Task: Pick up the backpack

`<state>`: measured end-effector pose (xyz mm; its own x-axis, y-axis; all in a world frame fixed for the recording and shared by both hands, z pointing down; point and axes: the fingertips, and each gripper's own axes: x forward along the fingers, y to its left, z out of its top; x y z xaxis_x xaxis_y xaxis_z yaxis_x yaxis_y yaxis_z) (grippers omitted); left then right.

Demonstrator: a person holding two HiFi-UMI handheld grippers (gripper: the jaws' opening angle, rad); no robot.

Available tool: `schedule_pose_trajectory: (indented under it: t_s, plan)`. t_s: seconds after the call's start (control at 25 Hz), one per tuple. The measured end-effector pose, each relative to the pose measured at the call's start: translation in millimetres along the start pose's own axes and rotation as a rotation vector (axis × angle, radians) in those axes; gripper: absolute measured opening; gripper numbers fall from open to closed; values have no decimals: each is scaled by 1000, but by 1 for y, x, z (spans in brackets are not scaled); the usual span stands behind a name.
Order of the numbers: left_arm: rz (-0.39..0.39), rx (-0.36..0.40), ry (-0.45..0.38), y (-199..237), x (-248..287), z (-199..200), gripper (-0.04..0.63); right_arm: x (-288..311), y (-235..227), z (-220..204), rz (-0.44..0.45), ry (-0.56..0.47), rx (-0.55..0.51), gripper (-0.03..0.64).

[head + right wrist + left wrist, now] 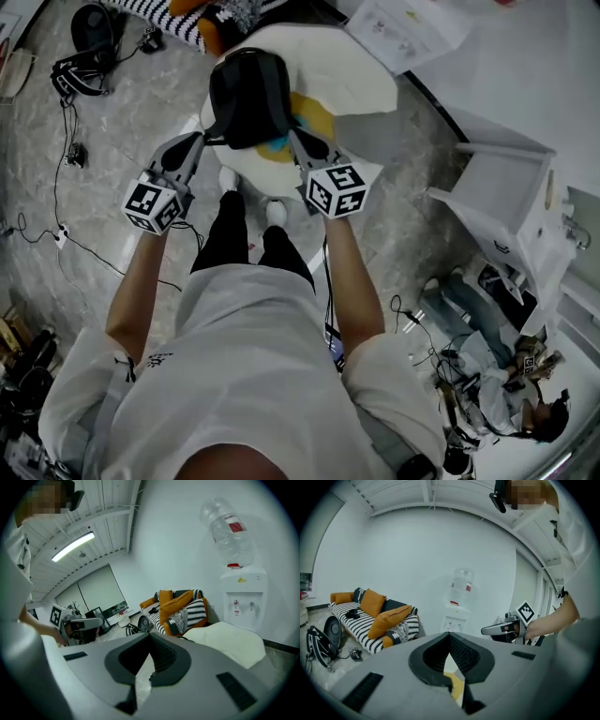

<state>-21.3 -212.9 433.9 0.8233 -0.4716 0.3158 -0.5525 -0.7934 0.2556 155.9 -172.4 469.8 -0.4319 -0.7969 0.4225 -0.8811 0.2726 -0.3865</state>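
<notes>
**Left gripper and right gripper closed and empty beside the backpack**

The black backpack lies on a white cushion printed with yellow and blue, straight ahead of the person. It sits between the tips of the two grippers. In the head view, the left gripper's tip is just beside a dark strap at the pack's lower-left corner. The right gripper's tip is at the lower-right corner. Whether either tip touches the fabric cannot be told from there. Each gripper view shows its own jaws pressed together at the tip with nothing caught between them. Neither gripper has hold of the backpack.

The cushion rests on a grey marbled floor, and the person's white shoes stand just short of it. Farther out, a striped sofa with orange pillows and a water dispenser stand against the wall. Cables trail over the floor to the left.

The step in hand looks like the approach, since the pack is not yet lifted. The next move probably calls for at least one pair of jaws to open, settle around a strap, and close firmly before any lift. Soft straps may slip, so a grip on both sides would likely keep the load level.
</notes>
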Motion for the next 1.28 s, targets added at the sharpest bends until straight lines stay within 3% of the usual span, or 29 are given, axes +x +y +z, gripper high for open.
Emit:
schedule_pose_trajectory:
  t_s: [0.32, 0.8, 1.28]
  plan:
    - [-66, 9, 57, 42, 60, -27, 2, 48, -42, -22, -64, 50, 5, 8]
    - [-20, -60, 172, 114, 125, -113, 2, 118, -108, -71, -110, 97, 75, 8]
    - [24, -93, 201, 185, 179, -191, 2, 203, -165, -124, -121, 123, 56, 8]
